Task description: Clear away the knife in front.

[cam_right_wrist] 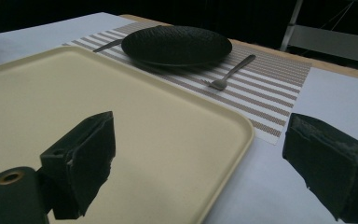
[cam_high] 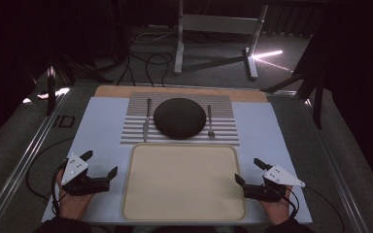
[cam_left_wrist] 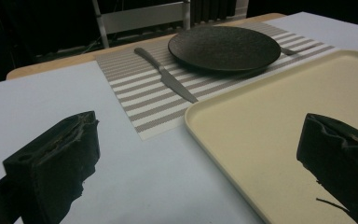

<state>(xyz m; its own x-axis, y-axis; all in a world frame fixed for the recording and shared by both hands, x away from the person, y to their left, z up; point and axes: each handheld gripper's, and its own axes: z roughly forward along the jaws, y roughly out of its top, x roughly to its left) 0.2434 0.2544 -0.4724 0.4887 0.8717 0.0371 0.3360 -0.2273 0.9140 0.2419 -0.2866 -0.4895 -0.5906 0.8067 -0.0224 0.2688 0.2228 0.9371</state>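
A cream tray (cam_high: 184, 213) lies bare at the table's near middle. Behind it a striped placemat (cam_high: 223, 133) carries a black plate (cam_high: 179, 118), with a knife (cam_high: 146, 120) to the plate's left and a fork (cam_high: 210, 122) to its right. My left gripper (cam_high: 99, 163) rests open just left of the tray, nothing between its jaws; its own view looks at the knife (cam_left_wrist: 165, 75), the plate (cam_left_wrist: 223, 46) and the tray (cam_left_wrist: 279, 121). My right gripper (cam_high: 246, 171) stands open at the tray's right edge, empty, facing the fork (cam_right_wrist: 228, 73) and the plate (cam_right_wrist: 177, 44).
A pale blue sheet (cam_high: 102, 126) covers the tabletop, with bare wood (cam_high: 126, 91) showing at its far edge. Metal rails (cam_high: 24, 155) run along the table's sides. Beyond the table stand a white frame (cam_high: 213, 29) and cables (cam_high: 145, 60) on the floor.
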